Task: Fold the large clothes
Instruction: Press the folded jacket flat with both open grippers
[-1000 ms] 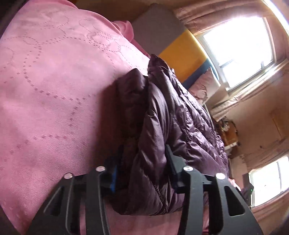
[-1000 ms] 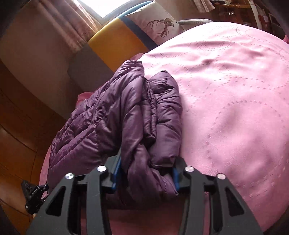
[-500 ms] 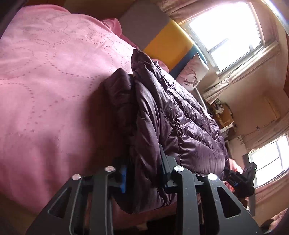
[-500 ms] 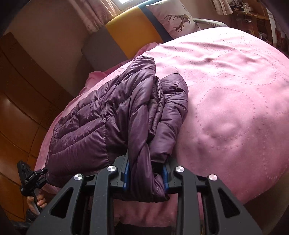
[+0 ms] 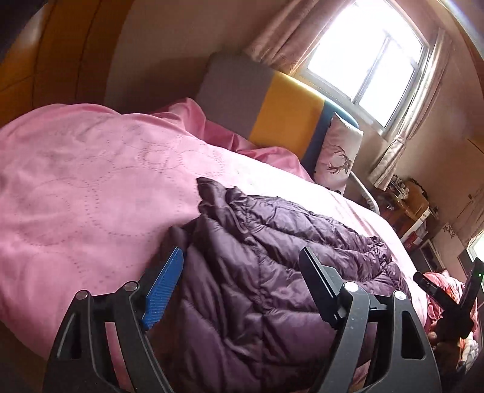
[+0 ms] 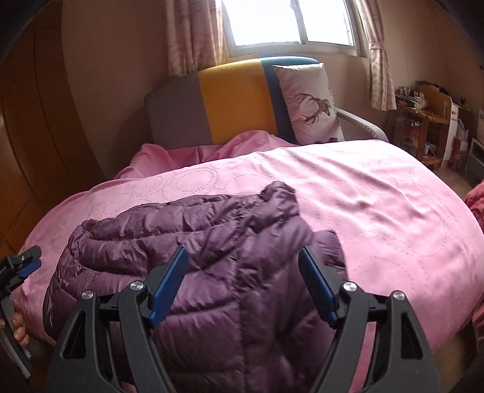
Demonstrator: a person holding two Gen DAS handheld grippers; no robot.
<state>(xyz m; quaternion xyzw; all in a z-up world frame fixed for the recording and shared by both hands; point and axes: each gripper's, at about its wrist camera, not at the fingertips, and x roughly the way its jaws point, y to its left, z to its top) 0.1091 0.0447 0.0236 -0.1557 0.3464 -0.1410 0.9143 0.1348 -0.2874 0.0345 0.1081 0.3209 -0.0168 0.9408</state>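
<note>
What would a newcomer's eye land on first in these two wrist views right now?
The folded purple puffer jacket, lying near the front edge of the pink bedspread. Next, the open right gripper and open left gripper, each poised over the jacket without gripping it. Behind, the grey, yellow and blue headboard with a deer-print pillow under a bright window.

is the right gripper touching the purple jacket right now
Apart. In the right wrist view the right gripper is wide open above the purple jacket, with fabric showing clear of both blue pads.
</note>
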